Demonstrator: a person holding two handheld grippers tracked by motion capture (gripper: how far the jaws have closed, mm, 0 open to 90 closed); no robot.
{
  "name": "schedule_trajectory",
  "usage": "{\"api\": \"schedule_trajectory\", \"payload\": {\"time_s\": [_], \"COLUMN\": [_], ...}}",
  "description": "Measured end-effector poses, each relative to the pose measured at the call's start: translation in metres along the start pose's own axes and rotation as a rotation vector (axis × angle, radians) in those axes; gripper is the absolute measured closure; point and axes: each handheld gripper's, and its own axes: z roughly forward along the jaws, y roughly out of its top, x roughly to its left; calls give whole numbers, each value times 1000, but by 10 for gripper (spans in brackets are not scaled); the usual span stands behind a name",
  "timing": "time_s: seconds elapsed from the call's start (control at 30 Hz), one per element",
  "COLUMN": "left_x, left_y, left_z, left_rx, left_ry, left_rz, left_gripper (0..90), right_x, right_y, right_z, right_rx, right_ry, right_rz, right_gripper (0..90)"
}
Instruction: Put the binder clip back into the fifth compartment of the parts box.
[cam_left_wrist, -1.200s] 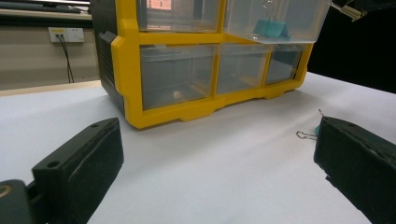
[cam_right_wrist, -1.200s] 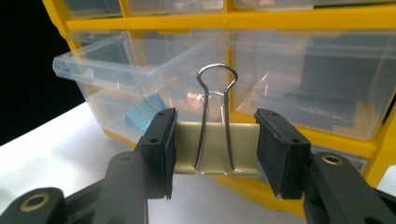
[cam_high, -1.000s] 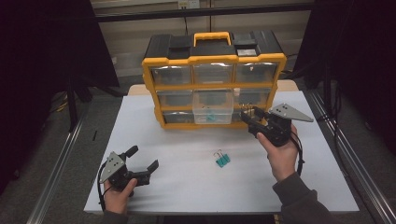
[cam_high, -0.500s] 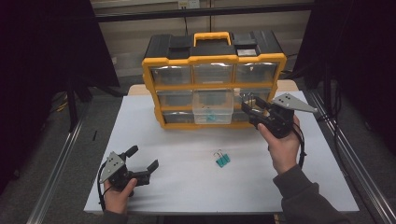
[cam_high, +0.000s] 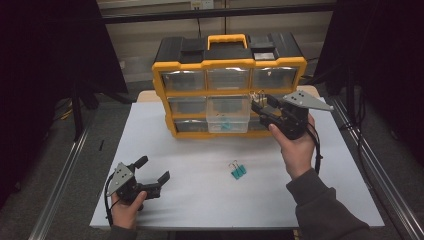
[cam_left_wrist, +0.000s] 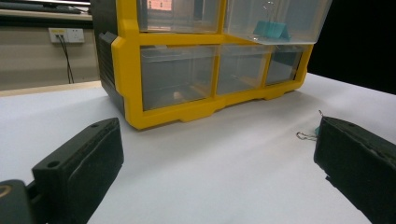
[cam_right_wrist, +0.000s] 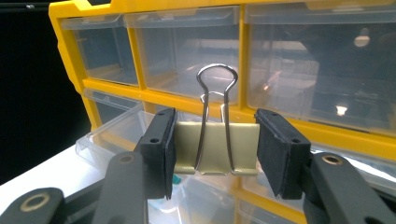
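Observation:
My right gripper (cam_right_wrist: 215, 149) is shut on a gold binder clip (cam_right_wrist: 238, 147), its wire handles upright. In the high view this gripper (cam_high: 261, 105) hovers in front of the right side of a yellow and black drawer organizer (cam_high: 230, 62), beside a pulled-out clear drawer (cam_high: 227, 112) in the middle row. Teal binder clips (cam_left_wrist: 271, 29) lie in that drawer. Another teal binder clip (cam_high: 237, 170) lies on the white table (cam_high: 200, 205). Low at the table's front left, my left gripper (cam_high: 152, 171) is open with nothing between its jaws.
The organizer has three rows of clear drawers and a yellow handle (cam_high: 227, 40) on top. In the left gripper view, wire handles of the loose clip (cam_left_wrist: 306, 136) peek from behind the right jaw. Metal rails (cam_high: 65, 165) run along both sides of the table.
My right gripper has risen with the gold clip and drifted left toward the organizer's middle row. The left gripper has stayed where it was.

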Motion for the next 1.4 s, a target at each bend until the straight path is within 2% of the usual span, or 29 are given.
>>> {"api": "schedule_trajectory", "payload": {"time_s": [0.63,0.77,0.83,0.9,0.93,1.03,1.13,1.17,1.27,1.3,1.4], "left_x": [0,0,2,2,0,0,0,0,0,0,0], "left_y": [0,0,0,0,0,0,0,0,0,0,0], "left_z": [0,0,-1,-1,0,0,0,1,1,0,0], "left_rx": [-3,-2,14,15,0,1,1,-4,-5,1,0], "left_ry": [-1,1,-3,-4,-14,-16,-3,-4,-4,-16,2], "left_rz": [-2,3,29,29,10,12,9,-4,-6,11,0], "left_gripper": [15,15,15,15,15,15,15,15,15,15,15], "right_x": [23,26,28,29,30,31,31,31,31,31,31], "right_y": [7,6,5,4,4,2,1,0,-1,-2,-3], "right_z": [26,31,34,36,37,40,42,43,44,45,46], "right_rx": [0,5,9,15,18,27,29,30,38,39,43], "right_ry": [46,52,53,54,51,52,53,53,50,51,57], "right_rz": [-21,-29,-33,-43,-42,-41,-43,-45,-46,-44,-46], "right_gripper": [500,500,500,500,499,500,500,499,499,499,466]}}
